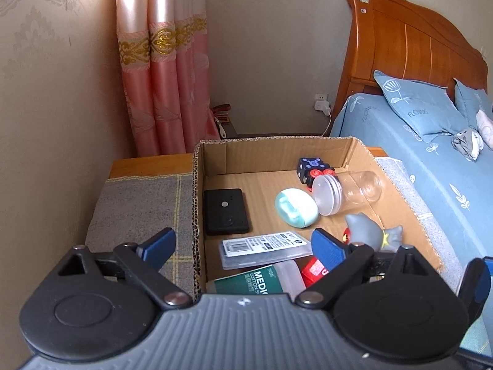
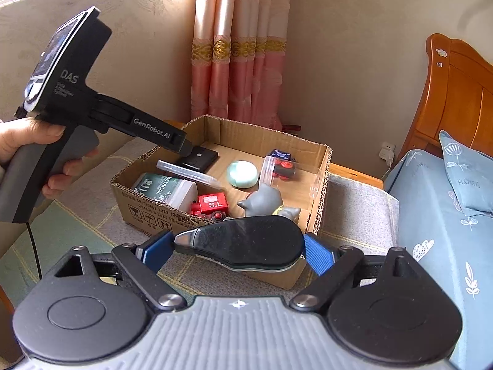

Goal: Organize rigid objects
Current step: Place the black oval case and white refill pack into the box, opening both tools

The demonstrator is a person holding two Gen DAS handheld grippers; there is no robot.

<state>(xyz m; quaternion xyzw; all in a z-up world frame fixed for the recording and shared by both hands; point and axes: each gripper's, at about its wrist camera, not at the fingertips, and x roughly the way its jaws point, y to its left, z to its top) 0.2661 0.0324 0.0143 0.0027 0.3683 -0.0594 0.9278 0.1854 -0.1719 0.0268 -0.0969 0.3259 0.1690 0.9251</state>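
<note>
An open cardboard box (image 1: 212, 157) stands on a grey cloth and holds several rigid things: a black flat device (image 1: 226, 211), a mint oval case (image 1: 295, 207), a clear jar (image 1: 348, 191), a dark dice block (image 1: 309, 166), a grey cat toy (image 1: 369, 231), a clear card case (image 1: 265, 248), a green medical box (image 1: 249, 280) and a red toy (image 1: 314, 271). My left gripper (image 1: 243, 243) is open and empty above the box's near left wall. My right gripper (image 2: 237, 248) is shut on a black teardrop-shaped object (image 2: 246, 239), held in front of the box (image 2: 320, 203).
The grey checked cloth (image 1: 138, 212) covers the wooden stand beside the box. A bed with blue sheet (image 1: 431, 166) and a wooden headboard (image 1: 409, 40) lies to the right. Pink curtains (image 1: 163, 77) hang behind. The left gripper's body (image 2: 77, 98) shows in the right wrist view.
</note>
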